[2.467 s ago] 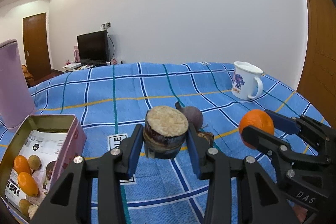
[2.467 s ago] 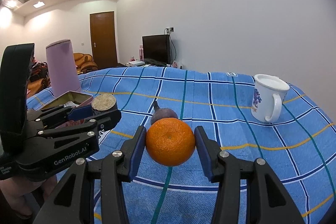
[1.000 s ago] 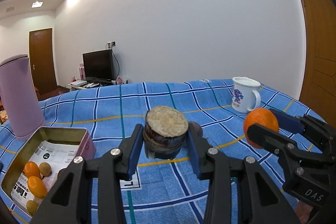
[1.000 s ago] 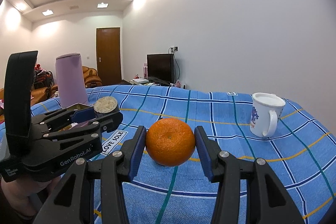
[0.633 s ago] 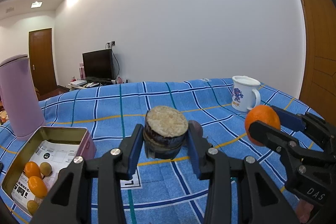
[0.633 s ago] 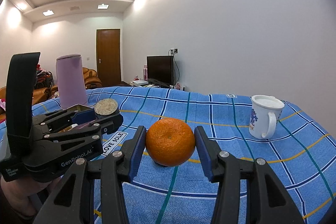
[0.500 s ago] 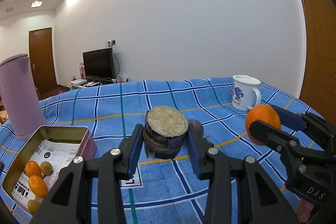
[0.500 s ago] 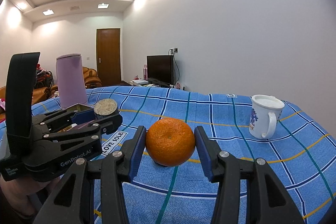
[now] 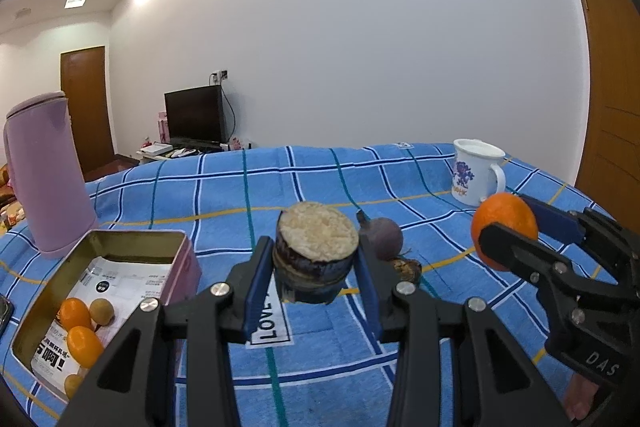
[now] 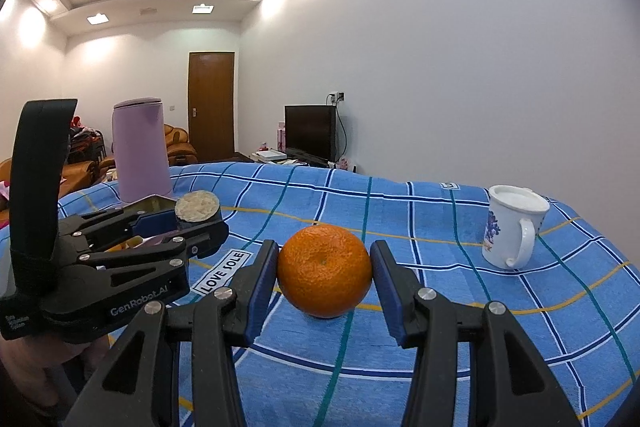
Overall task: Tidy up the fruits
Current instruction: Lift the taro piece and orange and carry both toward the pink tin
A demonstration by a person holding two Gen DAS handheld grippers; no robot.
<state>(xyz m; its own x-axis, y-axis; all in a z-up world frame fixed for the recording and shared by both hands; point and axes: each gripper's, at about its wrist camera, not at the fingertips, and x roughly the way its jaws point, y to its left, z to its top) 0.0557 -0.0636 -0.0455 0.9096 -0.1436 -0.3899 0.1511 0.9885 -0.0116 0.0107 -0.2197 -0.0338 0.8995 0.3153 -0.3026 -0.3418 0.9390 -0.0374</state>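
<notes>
Fruits: small ones already lie in the open tin [image 9: 132, 239] at 8 o'clock in the left wrist view, a few orange ones [image 9: 82, 345] and a brownish round one [image 9: 101, 311], on printed paper. Purple jug [image 9: 46, 171] stands just behind the tin at 9 o'clock.

Left gripper [image 9: 316, 279]: jaws narrow, clamped on a dark round chunk [image 9: 315, 253] with a pale cut top, lifted clear of the blue checked cloth [image 9: 224, 195]. Can't tell what fruit it is. On the cloth just past it, a purple fruit [image 9: 384, 237] and a small brown bit [image 9: 408, 269], touching or nearly so.

Right gripper [image 10: 325, 281]: jaws set mid-width, holding an orange [image 10: 325, 271] by its sides, also off the cloth. White mug [image 10: 510, 227] sits at 3 o'clock, well apart.

Judgement: both loads are probably headed to the tin at the left.

Risks:
- Orange is round and smooth, held on two small pads; a quick swing could roll it out.
- The two grippers are close side by side; the right one crossing left could knock the left one.
- The chunk looks soft, so a hard squeeze may crush it.
- Dropping from height could bounce out the small fruits or tip the tin.
</notes>
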